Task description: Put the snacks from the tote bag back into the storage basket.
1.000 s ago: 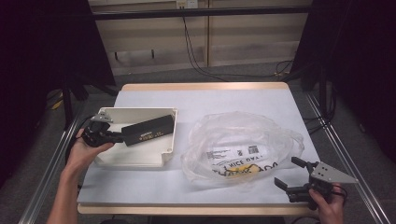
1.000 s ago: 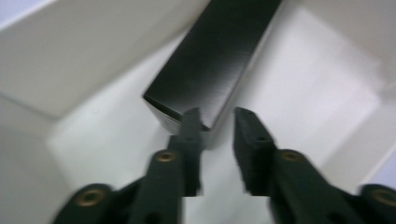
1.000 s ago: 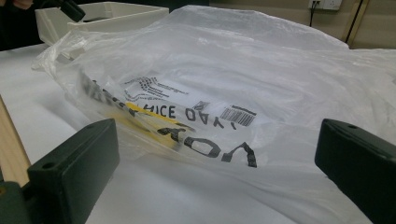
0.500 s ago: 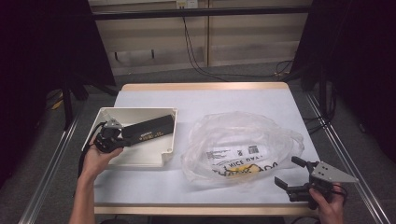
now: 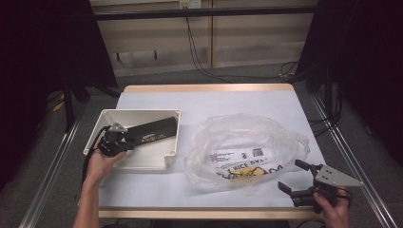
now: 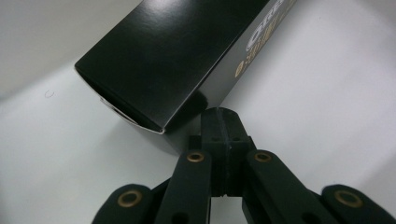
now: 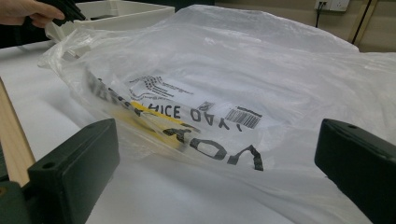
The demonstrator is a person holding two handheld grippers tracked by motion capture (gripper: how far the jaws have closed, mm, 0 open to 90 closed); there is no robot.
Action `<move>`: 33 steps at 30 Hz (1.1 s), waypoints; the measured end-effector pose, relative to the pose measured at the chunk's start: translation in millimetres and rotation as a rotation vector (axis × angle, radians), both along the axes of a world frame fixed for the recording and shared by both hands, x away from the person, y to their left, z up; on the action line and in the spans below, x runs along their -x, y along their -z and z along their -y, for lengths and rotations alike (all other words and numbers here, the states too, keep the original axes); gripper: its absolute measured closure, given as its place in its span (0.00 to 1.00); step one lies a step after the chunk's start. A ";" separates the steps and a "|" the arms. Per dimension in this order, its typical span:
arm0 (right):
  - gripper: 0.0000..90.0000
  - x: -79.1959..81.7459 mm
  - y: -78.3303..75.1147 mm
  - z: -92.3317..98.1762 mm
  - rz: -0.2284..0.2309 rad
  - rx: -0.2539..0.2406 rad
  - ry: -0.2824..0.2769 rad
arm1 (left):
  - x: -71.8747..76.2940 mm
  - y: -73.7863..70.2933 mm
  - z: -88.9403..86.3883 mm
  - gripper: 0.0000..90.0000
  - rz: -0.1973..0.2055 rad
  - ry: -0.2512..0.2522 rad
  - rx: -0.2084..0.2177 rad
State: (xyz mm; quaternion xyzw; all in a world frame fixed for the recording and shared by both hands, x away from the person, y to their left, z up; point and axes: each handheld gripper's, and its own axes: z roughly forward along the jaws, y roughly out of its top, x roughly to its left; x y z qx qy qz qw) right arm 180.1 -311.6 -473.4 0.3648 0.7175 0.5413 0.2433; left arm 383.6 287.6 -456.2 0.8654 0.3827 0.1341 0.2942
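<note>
High view showed my left gripper (image 5: 124,141) pressed together beside the black box (image 5: 153,131) lying in the white tray (image 5: 138,162). My right gripper (image 5: 297,176) sat spread before the plastic bag (image 5: 247,147). I judged the box stiff, light and glossy-slick; I'd grasp across its narrow sides.

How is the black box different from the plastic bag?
The black box is dark, stiff and long with straight edges; the plastic bag is see-through, soft and crumpled. The box lies inside the white tray, while the bag lies straight on the table. The left gripper, shut, is at the box's end; the right gripper is open near the bag without touching it. Both have printed writing.
</note>
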 end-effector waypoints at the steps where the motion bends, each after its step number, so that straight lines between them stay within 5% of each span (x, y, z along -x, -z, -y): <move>1: 0.00 0.7 -0.3 0.0 0.003 -0.001 0.003 | -0.7 -0.1 0.4 1.00 -0.001 0.002 -0.007; 14: 0.00 -1.4 0.1 -0.3 -0.002 0.010 0.003 | -12.8 4.1 15.7 1.00 -0.003 -0.002 0.017; 20: 0.00 0.7 -0.2 1.4 -0.002 0.007 0.006 | -16.7 3.4 25.3 1.00 0.002 0.002 -0.021; 21: 0.00 0.4 -0.2 1.5 -0.004 0.006 0.007 | -18.4 4.3 25.1 1.00 0.010 -0.015 0.012; 33: 0.00 -0.1 0.2 -0.6 -0.007 0.014 -0.004 | -31.7 0.6 28.9 1.00 0.014 -0.038 0.029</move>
